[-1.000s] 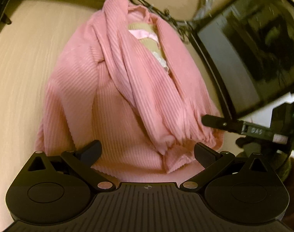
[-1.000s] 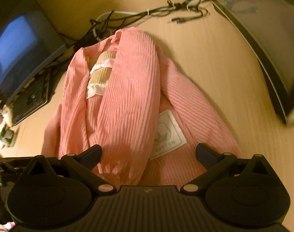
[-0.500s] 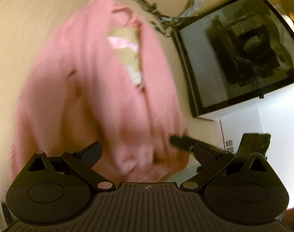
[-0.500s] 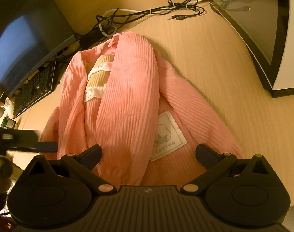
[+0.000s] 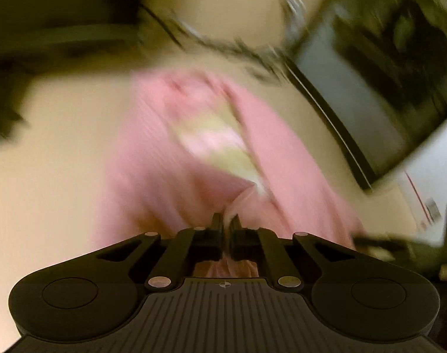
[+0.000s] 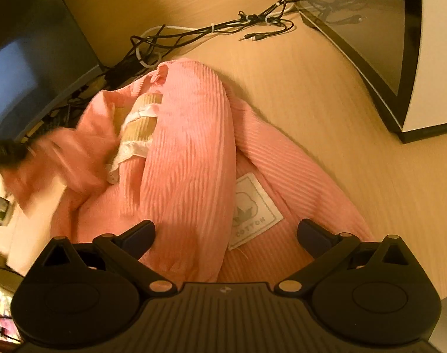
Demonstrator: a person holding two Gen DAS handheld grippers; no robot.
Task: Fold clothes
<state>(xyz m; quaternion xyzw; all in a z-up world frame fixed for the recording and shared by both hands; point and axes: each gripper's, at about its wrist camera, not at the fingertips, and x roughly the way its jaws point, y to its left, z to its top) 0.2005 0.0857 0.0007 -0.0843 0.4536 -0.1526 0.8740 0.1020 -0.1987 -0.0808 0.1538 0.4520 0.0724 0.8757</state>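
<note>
The jaws of the left gripper (image 5: pixel 226 226) have just been closing and now pinch a fold of the pink ribbed garment (image 5: pixel 170 158), which lies blurred on the wooden table (image 5: pixel 55 153) beside a dark-framed panel (image 5: pixel 355 111). In the right wrist view, the right gripper (image 6: pixel 226 232) has its jaws spread wide, empty, above the garment's hem near a white cotton label (image 6: pixel 254 209); cables (image 6: pixel 211 29) lie beyond.

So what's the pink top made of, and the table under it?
The pink top looks like soft ribbed knit, matte, with fine raised lines running along it; its white label reads COTTON, so probably cotton. The table looks like pale wood or a wood-look laminate, smooth with faint straight grain lines; the pictures leave open which.
</note>
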